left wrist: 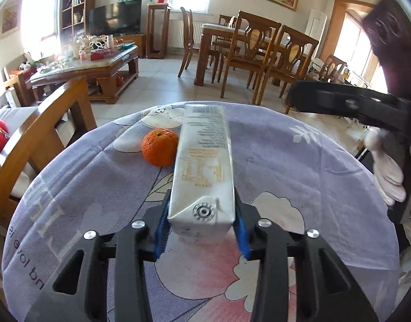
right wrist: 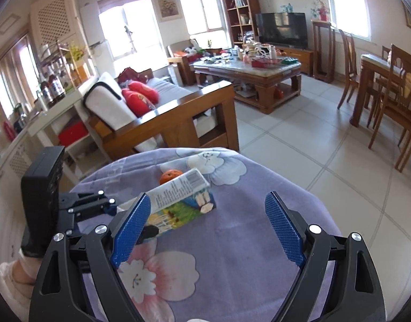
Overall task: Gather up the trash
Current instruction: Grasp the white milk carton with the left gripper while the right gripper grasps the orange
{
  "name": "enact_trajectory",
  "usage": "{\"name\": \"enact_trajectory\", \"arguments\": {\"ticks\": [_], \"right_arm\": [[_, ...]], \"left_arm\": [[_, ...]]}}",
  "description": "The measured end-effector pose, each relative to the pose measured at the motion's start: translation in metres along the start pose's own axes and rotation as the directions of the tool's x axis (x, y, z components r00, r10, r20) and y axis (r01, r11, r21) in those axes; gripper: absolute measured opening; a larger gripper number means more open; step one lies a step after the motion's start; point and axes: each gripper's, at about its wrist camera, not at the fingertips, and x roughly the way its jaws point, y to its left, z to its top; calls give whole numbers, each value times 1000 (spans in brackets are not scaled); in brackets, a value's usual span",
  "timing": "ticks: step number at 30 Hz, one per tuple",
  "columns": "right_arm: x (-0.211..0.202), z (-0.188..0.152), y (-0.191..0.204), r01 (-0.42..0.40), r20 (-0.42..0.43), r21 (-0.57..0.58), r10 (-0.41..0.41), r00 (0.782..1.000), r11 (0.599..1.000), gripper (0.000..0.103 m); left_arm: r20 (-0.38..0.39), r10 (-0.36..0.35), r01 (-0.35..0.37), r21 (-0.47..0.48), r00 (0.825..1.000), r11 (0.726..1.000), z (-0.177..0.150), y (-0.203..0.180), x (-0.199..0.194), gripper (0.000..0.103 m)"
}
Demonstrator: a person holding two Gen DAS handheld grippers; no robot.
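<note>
Lilac flower-print tablecloth (left wrist: pixel 299 166) fills the foreground, and the left gripper (left wrist: pixel 202 225) has its blue pads clamped on the near end of the long white drink carton (left wrist: pixel 202 161) lying beside an orange mandarin (left wrist: pixel 159 147). Likely light, thin-walled, crushable; end grip seems sound. Right gripper (right wrist: pixel 208 228) hangs wide, empty.

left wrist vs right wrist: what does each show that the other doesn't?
Left wrist only: the carton's foil-sealed end, clamped between the left gripper's jaws; a framed picture high on the wall.
Right wrist only: the carton's illustrated side, the right gripper open and empty, the sofa with red cushions.
Both: carton, orange, purple floral tablecloth, TV.
</note>
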Motion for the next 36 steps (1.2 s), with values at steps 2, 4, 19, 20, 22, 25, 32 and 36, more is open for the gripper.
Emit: {"name": "enact_trajectory", "arguments": {"ticks": [2,4,19,20,22,25,32,36], "right_arm": [[17,8,6,4,-12,-19,-5,1000,1000,86],[32,16,12,7,-19,-27,-7,1000,1000,86],[117,24,52,-15,-125,-44,10,992,999,86],[121,24,56,-25,-131,-47,18,991,999,86],[129,24,65,-48,-140,-52,41,989,997,86],[137,23,76,-74,-158,-61,63,985,995,80],[140,25,98,-143,-185,-60,130,974,988,75],[143,20,107,-170,-204,-52,156,966,984,75]], "left_arm": [[-4,2,-2,11,1000,1000,-3,-3,0,38],[-16,2,-2,24,1000,1000,-7,-6,-4,37],[5,138,-136,-152,990,979,-52,29,-70,38],[3,144,-142,-157,990,977,-55,29,-72,38],[2,154,-151,-157,988,976,-55,27,-75,38],[7,192,-189,-155,981,970,-54,26,-82,38],[-46,257,-261,-156,965,953,-75,33,-97,38],[-33,269,-270,-189,963,944,-90,40,-115,38]]}}
